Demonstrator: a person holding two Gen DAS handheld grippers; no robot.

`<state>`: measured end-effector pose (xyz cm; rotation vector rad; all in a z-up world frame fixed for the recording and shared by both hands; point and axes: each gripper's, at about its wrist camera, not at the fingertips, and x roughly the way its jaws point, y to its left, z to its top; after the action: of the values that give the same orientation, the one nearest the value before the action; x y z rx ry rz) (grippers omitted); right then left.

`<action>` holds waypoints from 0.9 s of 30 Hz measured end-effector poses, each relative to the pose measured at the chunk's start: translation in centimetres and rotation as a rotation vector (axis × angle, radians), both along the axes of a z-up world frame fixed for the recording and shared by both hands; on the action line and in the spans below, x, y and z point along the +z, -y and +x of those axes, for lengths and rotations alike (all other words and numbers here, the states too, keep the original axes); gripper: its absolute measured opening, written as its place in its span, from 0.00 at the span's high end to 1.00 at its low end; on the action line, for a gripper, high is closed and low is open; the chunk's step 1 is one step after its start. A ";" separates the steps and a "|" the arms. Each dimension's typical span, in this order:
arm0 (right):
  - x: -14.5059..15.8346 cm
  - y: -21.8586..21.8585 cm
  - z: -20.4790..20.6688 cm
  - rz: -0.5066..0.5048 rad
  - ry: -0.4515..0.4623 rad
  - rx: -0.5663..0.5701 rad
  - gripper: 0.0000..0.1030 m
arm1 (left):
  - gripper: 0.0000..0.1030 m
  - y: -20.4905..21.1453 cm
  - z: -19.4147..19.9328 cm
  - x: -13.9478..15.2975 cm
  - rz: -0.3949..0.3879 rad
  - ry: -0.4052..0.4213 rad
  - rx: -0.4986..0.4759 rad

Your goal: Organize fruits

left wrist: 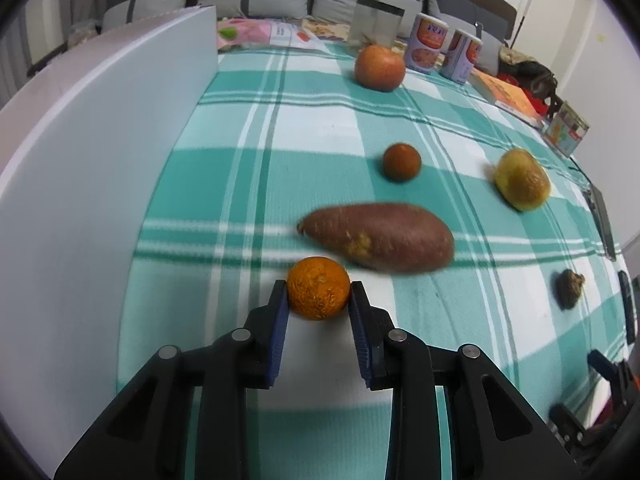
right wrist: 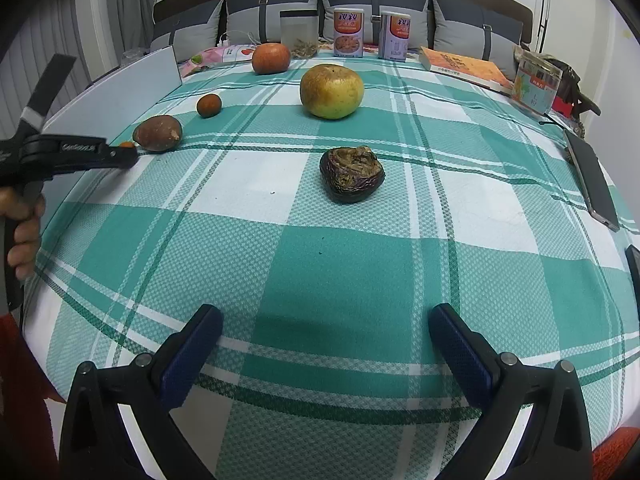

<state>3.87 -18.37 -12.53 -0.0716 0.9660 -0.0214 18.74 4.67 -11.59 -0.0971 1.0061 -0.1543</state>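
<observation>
My left gripper (left wrist: 319, 286) is shut on a small orange (left wrist: 318, 288), just in front of a sweet potato (left wrist: 380, 236). Beyond lie a small dark tangerine (left wrist: 401, 162), a yellow-green pear (left wrist: 522, 180), a red apple (left wrist: 380, 67) and a wrinkled dark fruit (left wrist: 569, 288). In the right wrist view my right gripper (right wrist: 325, 320) is open and empty above the checked cloth, well short of the wrinkled dark fruit (right wrist: 352, 175). The pear (right wrist: 332, 91), apple (right wrist: 271, 58), tangerine (right wrist: 209, 105) and sweet potato (right wrist: 157, 133) lie farther back. The left gripper (right wrist: 120, 154) shows at the left.
A white board (left wrist: 100, 152) stands along the left of the cloth. At the back are two cans (right wrist: 349, 32), a clear jar (right wrist: 299, 34), a book (right wrist: 464, 65) and a box (right wrist: 536, 82). A phone (right wrist: 592, 180) lies at the right edge.
</observation>
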 end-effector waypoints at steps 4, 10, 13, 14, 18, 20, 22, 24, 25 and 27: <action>0.0 0.0 0.0 -0.003 0.004 -0.001 0.00 | 0.71 0.0 -2.6 0.4 -0.029 -0.016 -0.023; -0.1 -0.2 -0.2 -0.011 0.016 -0.007 0.00 | 0.62 0.8 -5.9 0.0 0.005 0.000 -0.042; -0.1 -0.1 -0.3 -0.011 0.018 -0.007 0.00 | 0.29 1.3 -6.1 0.0 0.013 0.020 -0.058; -0.1 -0.1 -0.3 -0.011 0.017 -0.006 0.00 | 0.25 1.7 -6.2 -0.2 0.040 0.028 -0.059; -0.1 -0.1 -0.6 -0.008 0.011 -0.004 0.00 | 0.23 2.3 -6.6 -0.6 0.117 0.068 -0.073; -0.1 -0.2 -0.8 -0.009 0.011 -0.004 0.00 | 0.23 2.4 -6.7 -0.7 0.124 0.076 -0.072; -0.1 -0.2 -0.9 -0.011 0.014 -0.004 0.00 | 0.21 2.3 -6.7 -0.8 0.127 0.085 -0.073; -0.1 -0.2 -0.9 -0.011 0.016 -0.005 0.00 | 0.20 2.3 -6.9 -0.9 0.131 0.100 -0.075; -0.1 -0.2 -0.9 -0.010 0.016 -0.006 0.00 | 0.19 2.2 -7.0 -0.9 0.130 0.104 -0.075; -0.1 -0.2 -0.9 -0.011 0.016 -0.006 0.00 | 0.19 2.3 -7.1 -0.9 0.133 0.114 -0.076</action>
<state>2.95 -18.19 -12.64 -0.0784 0.9497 -0.0324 11.69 2.42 -12.54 0.0708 0.9043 -0.1600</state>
